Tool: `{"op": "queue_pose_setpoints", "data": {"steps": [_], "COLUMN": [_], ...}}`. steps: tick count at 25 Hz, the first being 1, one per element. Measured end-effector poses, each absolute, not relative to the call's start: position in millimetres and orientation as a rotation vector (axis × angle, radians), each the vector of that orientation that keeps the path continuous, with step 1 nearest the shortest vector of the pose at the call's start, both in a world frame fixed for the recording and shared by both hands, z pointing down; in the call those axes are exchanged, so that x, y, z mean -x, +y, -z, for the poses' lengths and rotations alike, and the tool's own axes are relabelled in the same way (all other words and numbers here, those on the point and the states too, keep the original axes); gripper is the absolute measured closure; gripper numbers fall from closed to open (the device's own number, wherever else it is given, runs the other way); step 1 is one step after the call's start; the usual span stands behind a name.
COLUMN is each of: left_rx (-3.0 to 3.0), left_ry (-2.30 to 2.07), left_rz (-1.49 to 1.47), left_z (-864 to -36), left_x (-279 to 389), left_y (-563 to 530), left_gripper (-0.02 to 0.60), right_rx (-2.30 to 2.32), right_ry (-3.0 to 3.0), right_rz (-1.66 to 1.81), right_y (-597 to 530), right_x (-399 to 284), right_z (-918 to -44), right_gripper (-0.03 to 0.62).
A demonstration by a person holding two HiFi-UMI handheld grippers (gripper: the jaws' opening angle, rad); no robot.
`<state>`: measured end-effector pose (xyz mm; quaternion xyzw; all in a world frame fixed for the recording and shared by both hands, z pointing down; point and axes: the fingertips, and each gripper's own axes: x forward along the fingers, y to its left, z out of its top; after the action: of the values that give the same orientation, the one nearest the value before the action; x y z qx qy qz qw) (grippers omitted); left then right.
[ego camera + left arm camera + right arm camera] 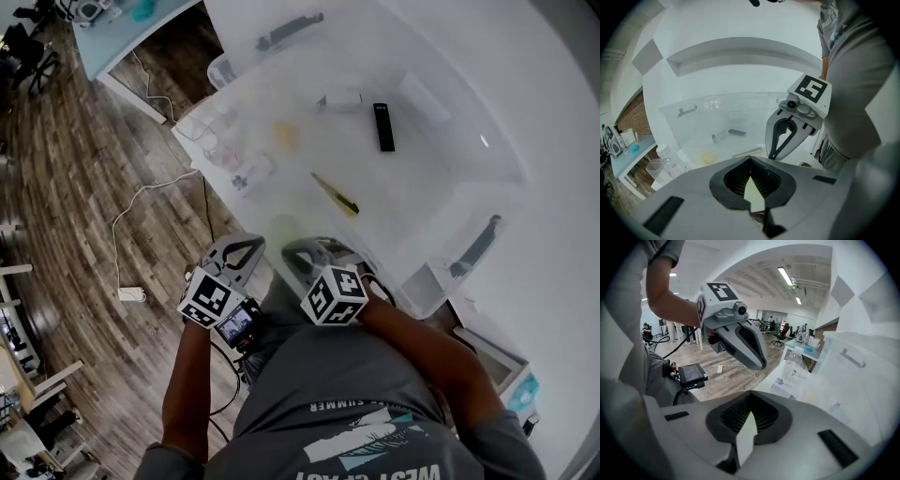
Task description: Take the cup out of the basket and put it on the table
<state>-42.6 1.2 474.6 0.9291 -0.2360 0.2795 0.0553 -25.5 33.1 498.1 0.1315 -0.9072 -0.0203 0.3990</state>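
White worktop (pixel 553 187): badly washed out by glare; outlines of the things on it are hard to read.
Clear basket (pixel 689 119): on the worktop, well ahead of both tools; black remote (pixel 384 127) and a few small items inside.
Cup (pixel 655 169): clear vessel at the worktop's left corner, next to a bottle (pixel 664 152). It looks to stand just outside the basket wall, but I cannot tell for sure.
Left tool (pixel 750 159): jaws together, nothing between them; held near the body.
Right tool (pixel 750 392): jaws together, empty; just beside the left one.
Glare risk: clear cup against clear wall, so the wrong item gets picked or a jaw knocks the wall.
Approach risk: closed jaws would push the cup over; part them first.
Grip risk: a thin, smooth cup wall may slip or flex under a hard pinch.
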Motion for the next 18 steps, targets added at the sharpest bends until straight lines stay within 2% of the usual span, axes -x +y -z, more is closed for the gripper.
{"op": "queue_pose_setpoints", "data": {"steps": [10,18], "left_rx": [-2.812,-2.842], "left_ry": [-0.797,-0.903], "left_rz": [-0.901,-0.854], "left_z": [-447,-404], "left_x": [48,60], "left_y": [32,48], "left_gripper": [0.572,0.572], "right_rx": [-0.278,-0.28], "right_ry": [-2.425,-2.577], "right_rz": [0.079,0.141], "right_y": [59,81], "right_x": [37,57], "right_z": [-466,-398], "right_gripper": [0.582,0.582]}}
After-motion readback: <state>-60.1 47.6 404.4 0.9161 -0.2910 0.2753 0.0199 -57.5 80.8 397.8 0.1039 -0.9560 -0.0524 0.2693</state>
